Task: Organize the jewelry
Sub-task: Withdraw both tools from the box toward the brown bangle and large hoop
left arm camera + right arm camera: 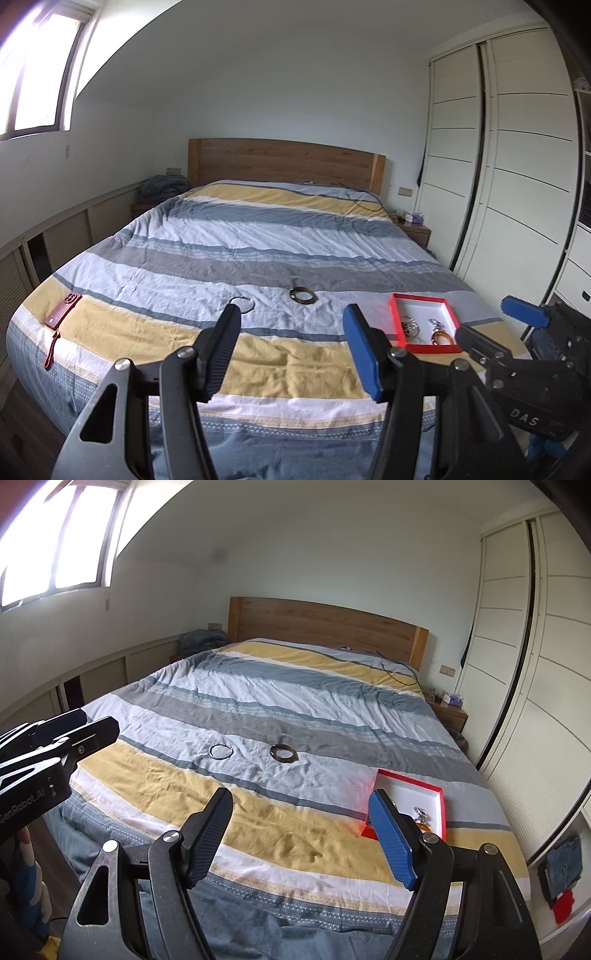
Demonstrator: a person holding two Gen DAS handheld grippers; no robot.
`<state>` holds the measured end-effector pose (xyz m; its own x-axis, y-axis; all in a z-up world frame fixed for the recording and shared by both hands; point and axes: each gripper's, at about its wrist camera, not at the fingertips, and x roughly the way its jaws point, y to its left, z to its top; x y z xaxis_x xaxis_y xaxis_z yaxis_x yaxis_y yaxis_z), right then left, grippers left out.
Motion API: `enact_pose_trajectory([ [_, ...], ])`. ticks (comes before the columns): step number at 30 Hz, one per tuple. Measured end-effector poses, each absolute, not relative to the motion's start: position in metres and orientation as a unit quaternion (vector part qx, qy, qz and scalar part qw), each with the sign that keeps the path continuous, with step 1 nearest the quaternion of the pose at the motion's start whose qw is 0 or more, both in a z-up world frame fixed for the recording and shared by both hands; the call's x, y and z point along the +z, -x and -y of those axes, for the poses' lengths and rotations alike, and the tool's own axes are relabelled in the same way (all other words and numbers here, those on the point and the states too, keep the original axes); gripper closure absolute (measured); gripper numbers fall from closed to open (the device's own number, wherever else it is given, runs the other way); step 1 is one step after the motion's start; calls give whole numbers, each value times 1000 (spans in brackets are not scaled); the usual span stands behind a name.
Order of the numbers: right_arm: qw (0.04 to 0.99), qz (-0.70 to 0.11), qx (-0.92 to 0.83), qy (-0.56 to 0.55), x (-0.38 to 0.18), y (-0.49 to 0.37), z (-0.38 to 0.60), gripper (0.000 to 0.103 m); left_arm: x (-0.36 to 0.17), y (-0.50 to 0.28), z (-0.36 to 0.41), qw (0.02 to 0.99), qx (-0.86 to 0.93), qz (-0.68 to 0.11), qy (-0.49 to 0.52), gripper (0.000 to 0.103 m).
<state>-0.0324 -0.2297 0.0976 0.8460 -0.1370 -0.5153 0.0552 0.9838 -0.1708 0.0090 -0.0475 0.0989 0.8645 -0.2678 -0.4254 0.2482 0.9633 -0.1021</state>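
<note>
Both grippers sit off the foot edge of the bed point(258, 236), aimed along the striped duvet toward the headboard point(284, 162). Left gripper point(291, 317): jaws apart, nothing between them. Right gripper point(301, 801): jaws apart too, nothing held.

Jewelry still loose on the cover: thin silver ring bangle point(243, 304) and dark brown bangle point(303, 295), side by side but not touching, on the grey-white band past the yellow stripe. Silver one sits just beyond the tip of the left gripper's black finger point(221, 350) in the left wrist view.

Red box point(424, 321) – white inside, open, near the bed's right edge – already holds some pieces: a silvery cluster and an amber-coloured item, details too small to tell. The blue finger point(388, 834) overlaps the box's near corner in the right wrist view.

Red leather pouch point(61, 314) lies near the left edge of the bed. Wide clear duvet between bangles and box; wardrobe point(498, 166) close along the right side.
</note>
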Motion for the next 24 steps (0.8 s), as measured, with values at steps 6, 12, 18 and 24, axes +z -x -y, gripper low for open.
enact_pose_trajectory([
  [6,947,-296,-69,106,82,18,214,28,78,-21,42,964,-120,-238,13,48],
  [12,942,-309,-72,112,70,10,214,27,65,-31,45,960,-112,-257,11,48],
  [18,947,-294,-74,104,75,9,222,24,65,-36,52,959,-103,-265,8,48],
  [24,953,-272,-76,111,79,11,234,22,69,-35,69,960,-112,-255,1,48],
])
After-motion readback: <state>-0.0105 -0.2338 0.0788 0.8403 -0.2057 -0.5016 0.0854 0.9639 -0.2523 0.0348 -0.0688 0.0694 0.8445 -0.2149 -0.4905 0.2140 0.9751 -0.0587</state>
